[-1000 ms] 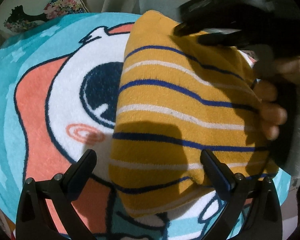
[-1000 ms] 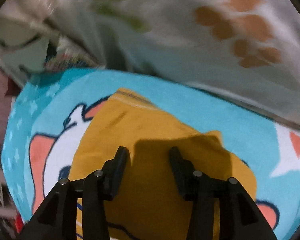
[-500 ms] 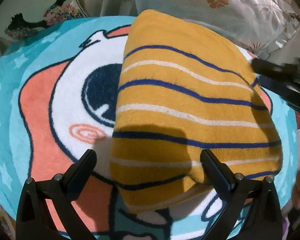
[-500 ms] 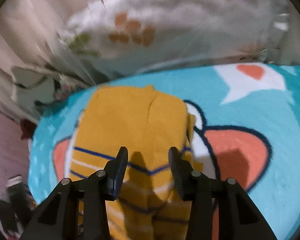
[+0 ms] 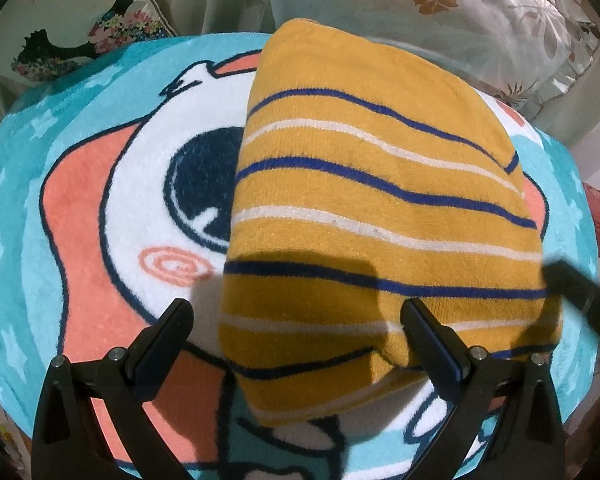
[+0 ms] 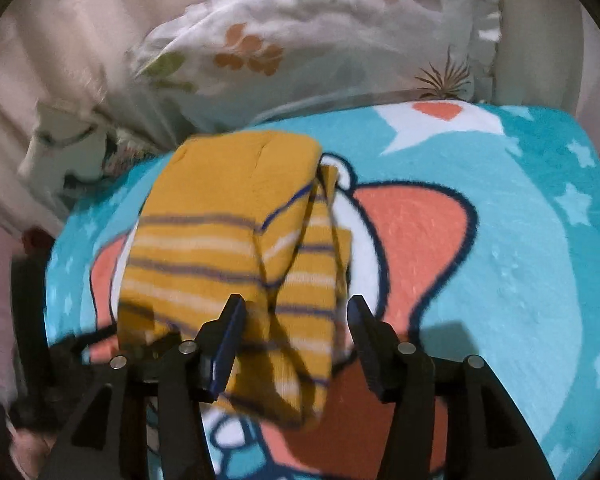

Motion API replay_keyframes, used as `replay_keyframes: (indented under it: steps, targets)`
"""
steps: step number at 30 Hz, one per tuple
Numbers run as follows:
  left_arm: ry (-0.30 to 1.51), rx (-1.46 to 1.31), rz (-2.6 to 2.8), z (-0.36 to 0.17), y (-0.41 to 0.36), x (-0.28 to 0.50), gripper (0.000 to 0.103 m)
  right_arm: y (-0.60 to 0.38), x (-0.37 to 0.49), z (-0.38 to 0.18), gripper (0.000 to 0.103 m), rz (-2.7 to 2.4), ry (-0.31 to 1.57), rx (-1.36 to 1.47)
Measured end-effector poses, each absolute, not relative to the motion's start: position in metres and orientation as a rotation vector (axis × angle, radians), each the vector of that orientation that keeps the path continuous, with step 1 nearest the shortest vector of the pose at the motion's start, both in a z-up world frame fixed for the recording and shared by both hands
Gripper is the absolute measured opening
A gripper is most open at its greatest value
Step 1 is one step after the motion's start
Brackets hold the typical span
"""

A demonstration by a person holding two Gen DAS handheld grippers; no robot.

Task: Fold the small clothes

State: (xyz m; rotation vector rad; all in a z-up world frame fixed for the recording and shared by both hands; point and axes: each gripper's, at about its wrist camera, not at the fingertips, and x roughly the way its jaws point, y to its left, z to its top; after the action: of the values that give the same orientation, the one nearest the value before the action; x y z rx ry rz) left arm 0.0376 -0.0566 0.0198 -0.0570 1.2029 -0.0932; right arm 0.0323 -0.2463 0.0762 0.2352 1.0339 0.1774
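Claw positions had shifted within a second: the right claw (image 6: pixel 296 336), which a second earlier had hovered over the top of the folded yellow striped garment (image 5: pixel 380 208) with its jaws nearer together, had swung round to the garment's side and spread its jaws, released and grasping nothing, either side of the loose layered edge. From the left wrist view, a dark blurred finger of that claw showed at the garment's right edge, where half a second before it had stood higher and farther off. The left claw (image 5: pixel 296 332) had not moved; its jaws stayed wide apart and empty, straddling the near corner of the bundle. The garment itself lay unchanged as a compact folded block on the cartoon-printed blanket (image 5: pixel 80 208), with floral pillows (image 6: pixel 320 40) behind. The fold looked essentially finished, and the right claw's new approach suggested either a final tuck of the open edge or a lift to move the piece away.
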Motion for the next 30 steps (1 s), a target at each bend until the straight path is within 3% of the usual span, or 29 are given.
replay_keyframes:
  steps: [6,14,18,22,30]
  targets:
    - [1.214,-0.134,-0.107,0.014,-0.049,0.036,0.103,-0.251,0.012,0.049,0.057,0.125,1.111,0.15]
    - [1.251,-0.204,-0.144,0.008,-0.039,0.038,0.103,-0.245,-0.001,0.094,0.057,0.18,0.95,0.224]
    - [1.254,-0.192,-0.15,0.011,-0.04,0.04,0.103,-0.225,0.01,0.065,0.041,0.24,1.033,0.212]
    - [1.192,-0.106,-0.126,0.034,-0.04,0.032,0.103,-0.24,0.008,0.046,0.038,0.216,1.081,0.276]
    - [1.067,0.002,-0.058,0.071,-0.041,0.027,0.103,-0.279,0.026,0.081,0.039,0.188,0.97,0.418]
